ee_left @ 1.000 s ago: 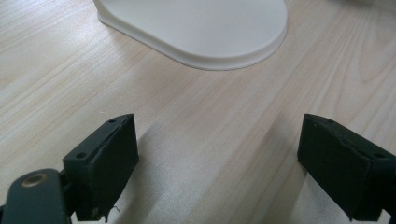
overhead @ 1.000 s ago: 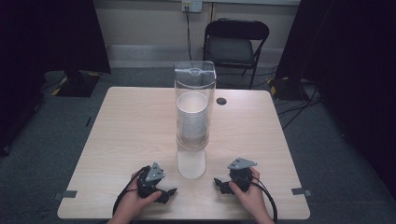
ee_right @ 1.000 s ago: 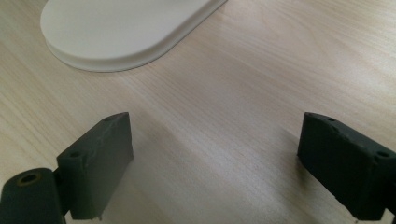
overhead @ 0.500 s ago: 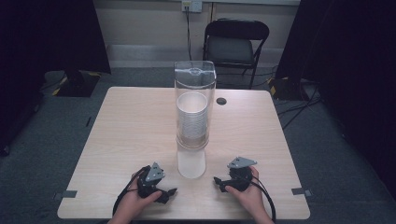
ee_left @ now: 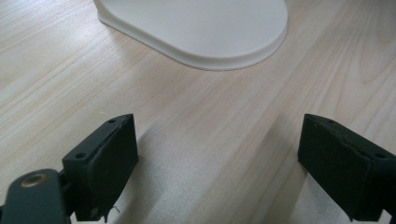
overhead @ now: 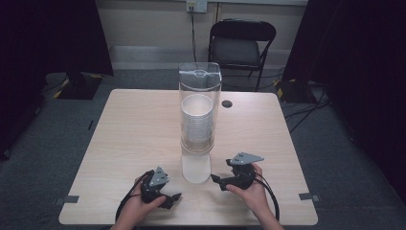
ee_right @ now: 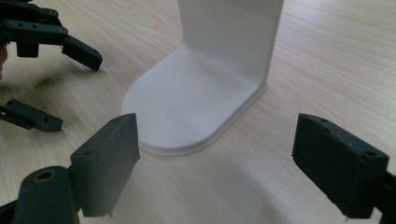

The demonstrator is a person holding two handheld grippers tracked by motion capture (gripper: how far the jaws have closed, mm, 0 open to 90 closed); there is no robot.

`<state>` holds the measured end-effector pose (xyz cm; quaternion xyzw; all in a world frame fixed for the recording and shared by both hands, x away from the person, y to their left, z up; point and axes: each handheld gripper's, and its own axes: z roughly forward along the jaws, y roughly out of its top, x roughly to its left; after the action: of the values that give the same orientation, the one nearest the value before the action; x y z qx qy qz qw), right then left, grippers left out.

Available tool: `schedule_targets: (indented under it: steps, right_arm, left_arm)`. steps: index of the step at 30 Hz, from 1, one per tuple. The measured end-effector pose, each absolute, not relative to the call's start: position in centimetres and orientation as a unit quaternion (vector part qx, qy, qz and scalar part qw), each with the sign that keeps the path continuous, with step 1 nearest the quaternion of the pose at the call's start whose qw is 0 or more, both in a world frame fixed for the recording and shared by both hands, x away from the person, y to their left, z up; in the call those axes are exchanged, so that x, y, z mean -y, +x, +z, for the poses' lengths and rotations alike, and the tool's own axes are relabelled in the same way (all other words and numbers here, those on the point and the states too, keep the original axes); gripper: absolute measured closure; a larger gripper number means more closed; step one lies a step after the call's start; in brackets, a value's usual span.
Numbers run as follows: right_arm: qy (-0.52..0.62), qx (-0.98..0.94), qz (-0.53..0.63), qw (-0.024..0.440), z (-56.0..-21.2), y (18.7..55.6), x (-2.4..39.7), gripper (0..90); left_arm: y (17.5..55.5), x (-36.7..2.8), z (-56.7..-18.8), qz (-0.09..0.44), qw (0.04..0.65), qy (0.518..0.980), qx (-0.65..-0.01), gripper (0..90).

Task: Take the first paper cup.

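While both jaws gape, bare table [overhead: 119, 134] flanks the dispenser [overhead: 198, 120].

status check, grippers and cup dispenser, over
Left gripper open, empty. Right gripper open, empty. Cup dispenser upright between them, untouched. Nothing in the way.

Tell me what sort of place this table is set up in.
Probably a lab or recording room rather than a home: a plain wooden table on grey carpet, black curtains at both sides, a folding chair by the wall, and cables across the floor.

Soft overhead light, dark surroundings
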<state>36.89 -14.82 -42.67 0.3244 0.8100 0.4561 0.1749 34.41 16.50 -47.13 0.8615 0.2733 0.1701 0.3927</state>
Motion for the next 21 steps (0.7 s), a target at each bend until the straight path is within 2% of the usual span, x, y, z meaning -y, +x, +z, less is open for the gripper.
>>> schedule_targets:
  steps: [21]
  right_arm:
    - [0.278, -0.814, 0.479, 0.174, -40.1, 37.8, 11.4, 15.2]
  left_arm:
    - [34.4, -16.5, -47.1, 0.17, 0.393, 0.862, -0.273, 11.5]
